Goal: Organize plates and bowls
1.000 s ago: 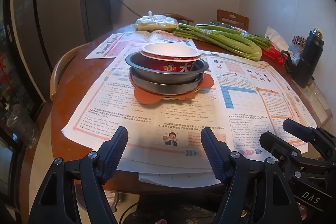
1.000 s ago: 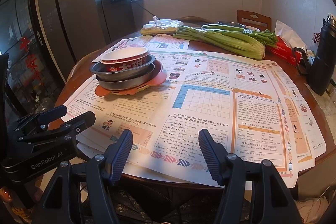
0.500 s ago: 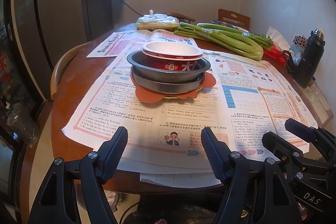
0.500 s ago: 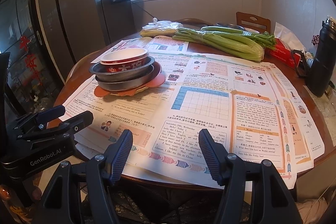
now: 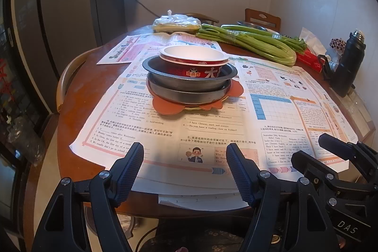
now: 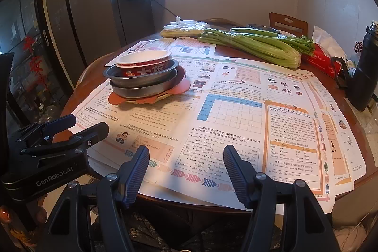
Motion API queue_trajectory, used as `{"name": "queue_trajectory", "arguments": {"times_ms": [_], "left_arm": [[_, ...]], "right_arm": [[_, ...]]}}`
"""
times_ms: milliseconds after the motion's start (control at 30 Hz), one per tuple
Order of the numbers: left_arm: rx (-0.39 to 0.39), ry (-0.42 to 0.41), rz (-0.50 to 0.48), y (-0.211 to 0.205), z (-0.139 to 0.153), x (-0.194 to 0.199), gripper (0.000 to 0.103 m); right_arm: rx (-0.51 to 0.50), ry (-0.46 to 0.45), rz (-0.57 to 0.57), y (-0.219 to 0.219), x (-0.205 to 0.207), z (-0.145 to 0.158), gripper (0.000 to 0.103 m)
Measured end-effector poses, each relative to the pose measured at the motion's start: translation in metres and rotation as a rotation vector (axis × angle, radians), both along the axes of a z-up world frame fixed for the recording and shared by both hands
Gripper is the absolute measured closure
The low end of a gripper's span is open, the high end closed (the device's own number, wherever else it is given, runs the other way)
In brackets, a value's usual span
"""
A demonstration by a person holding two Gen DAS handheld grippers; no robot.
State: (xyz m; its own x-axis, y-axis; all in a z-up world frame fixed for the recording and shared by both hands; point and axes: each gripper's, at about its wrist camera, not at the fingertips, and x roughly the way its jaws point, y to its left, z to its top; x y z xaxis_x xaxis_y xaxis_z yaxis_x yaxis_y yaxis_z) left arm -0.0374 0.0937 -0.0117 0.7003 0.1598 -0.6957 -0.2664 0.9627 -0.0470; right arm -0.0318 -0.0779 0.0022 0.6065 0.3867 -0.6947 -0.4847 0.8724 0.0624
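A red and white paper bowl [image 5: 192,60] [image 6: 144,61] sits in a stack of two metal pans [image 5: 189,83] [image 6: 141,79]. The stack rests on orange and yellow scalloped plates [image 5: 166,106] [image 6: 179,87] on the newspaper-covered round table [image 5: 78,96]. My left gripper [image 5: 184,157] hovers open at the table's near edge, well short of the stack, with nothing between its fingers. My right gripper [image 6: 186,158] is open and empty too, at the near edge to the right of the stack. Each gripper shows at the side of the other's view.
Celery bunches [image 5: 248,44] [image 6: 252,44] and a bagged food item [image 5: 176,23] lie at the far side. A black flask [image 5: 349,63] [image 6: 366,67] and a red tissue box [image 6: 323,58] stand at the right. Wooden chairs [image 5: 262,18] and a dark fridge [image 5: 47,15] surround the table.
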Motion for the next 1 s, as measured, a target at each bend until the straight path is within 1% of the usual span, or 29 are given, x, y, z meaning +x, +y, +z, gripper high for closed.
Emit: {"name": "queue_trajectory", "arguments": {"times_ms": [1000], "left_arm": [[0.012,0.028,-0.004,0.0023,-0.0056,0.0059,0.029]], "right_arm": [[-0.009,0.019,0.004,0.0002,0.0016,-0.0056,0.038]]}}
